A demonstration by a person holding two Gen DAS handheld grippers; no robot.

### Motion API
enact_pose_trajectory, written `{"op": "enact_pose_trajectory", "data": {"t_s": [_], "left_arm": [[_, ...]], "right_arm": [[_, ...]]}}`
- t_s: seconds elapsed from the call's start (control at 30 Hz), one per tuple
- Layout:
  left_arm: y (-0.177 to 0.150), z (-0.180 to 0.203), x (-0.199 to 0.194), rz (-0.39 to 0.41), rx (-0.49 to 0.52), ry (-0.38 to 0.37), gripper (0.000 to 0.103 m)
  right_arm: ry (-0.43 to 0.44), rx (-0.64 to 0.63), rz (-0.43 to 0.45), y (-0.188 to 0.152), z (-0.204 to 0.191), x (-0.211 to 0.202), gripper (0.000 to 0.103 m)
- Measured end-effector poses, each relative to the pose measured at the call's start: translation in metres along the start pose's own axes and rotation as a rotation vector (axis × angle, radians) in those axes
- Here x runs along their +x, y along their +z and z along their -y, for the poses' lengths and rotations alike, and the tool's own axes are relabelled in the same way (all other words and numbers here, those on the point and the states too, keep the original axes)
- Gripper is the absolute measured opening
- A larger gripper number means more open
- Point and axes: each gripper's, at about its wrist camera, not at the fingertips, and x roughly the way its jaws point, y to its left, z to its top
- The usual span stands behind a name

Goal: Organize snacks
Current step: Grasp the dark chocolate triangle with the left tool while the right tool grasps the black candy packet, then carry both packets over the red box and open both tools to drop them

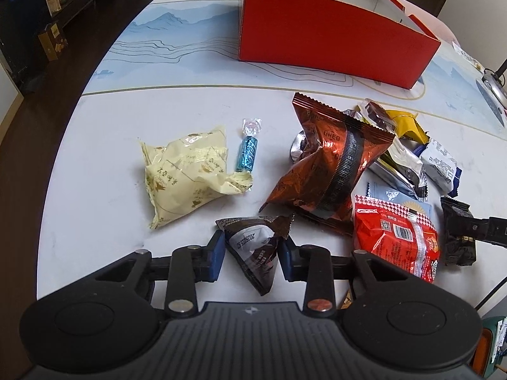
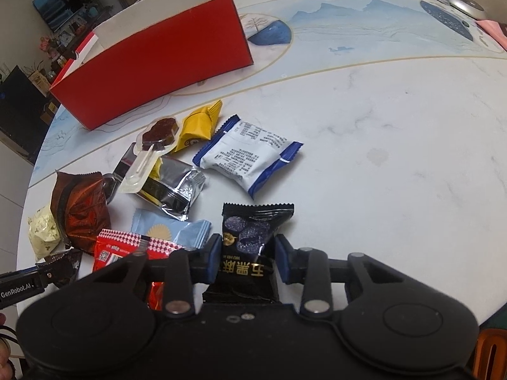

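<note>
My left gripper [image 1: 252,255] is shut on a dark brown triangular snack packet [image 1: 253,250], just above the white table. My right gripper [image 2: 247,261] is shut on a black snack packet [image 2: 252,247] with gold letters; it also shows in the left wrist view [image 1: 456,237]. An open red box [image 1: 329,34] stands at the back of the table, also in the right wrist view [image 2: 158,63]. A copper Oreo bag [image 1: 329,171], a cream bag [image 1: 187,177], a blue candy [image 1: 247,153] and a red packet [image 1: 396,237] lie between.
More snacks lie in a pile: a white and blue packet [image 2: 250,155], a yellow packet [image 2: 196,126], a silver packet [image 2: 172,190], a light blue packet [image 2: 171,228] and a lollipop [image 2: 155,139]. A grey stand base [image 2: 462,3] sits at the far right. The table edge [image 1: 54,171] curves on the left.
</note>
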Motion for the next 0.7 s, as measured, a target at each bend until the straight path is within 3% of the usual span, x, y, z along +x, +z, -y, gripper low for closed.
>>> {"op": "enact_pose_trajectory", "data": {"t_s": [0.37, 0.7], "left_arm": [[-0.005, -0.006, -0.022, 0.02, -0.024, -0.027, 0.034], [0.007, 0.0, -0.074, 0.108, 0.009, -0.059, 0.034]], "right_arm": [[0.017, -0.013, 0.048, 0.002, -0.001, -0.03, 0.034], [0.053, -0.095, 0.108, 0.014, -0.023, -0.068, 0.034]]}}
